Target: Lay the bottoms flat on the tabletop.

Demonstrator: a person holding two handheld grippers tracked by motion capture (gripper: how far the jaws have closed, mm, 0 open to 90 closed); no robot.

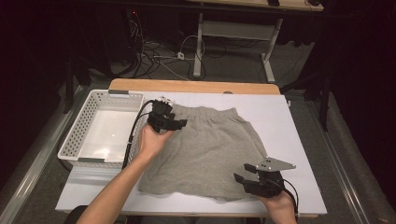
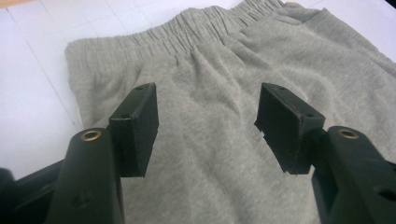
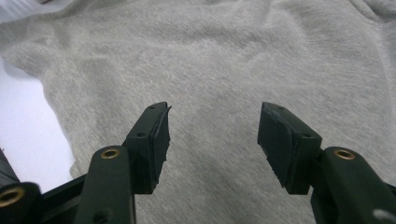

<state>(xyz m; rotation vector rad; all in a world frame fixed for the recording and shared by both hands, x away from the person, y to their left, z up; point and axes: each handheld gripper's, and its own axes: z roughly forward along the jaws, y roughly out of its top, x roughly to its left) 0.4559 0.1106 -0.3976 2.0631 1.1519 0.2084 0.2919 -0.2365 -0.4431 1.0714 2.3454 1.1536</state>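
A pair of grey sweat shorts (image 1: pixel 210 144) lies spread flat on the white table top (image 1: pixel 285 121), its elastic waistband (image 2: pixel 205 23) toward the far side. My left gripper (image 1: pixel 180 124) hovers over the shorts' far left corner, just below the waistband. In the left gripper view my left gripper (image 2: pixel 206 91) stands open with only cloth beneath the gap. My right gripper (image 1: pixel 243 173) sits at the near right hem, pointing left. In the right gripper view my right gripper (image 3: pixel 213 109) is also open above the grey fabric (image 3: pixel 233 56), gripping nothing.
A white perforated plastic basket (image 1: pixel 116 94) stands at the table's left side, right beside my left hand. The table's wooden far edge (image 1: pixel 196 86) runs behind the shorts. Bare white surface lies to the right of the shorts. Cables and a desk frame are on the floor beyond.
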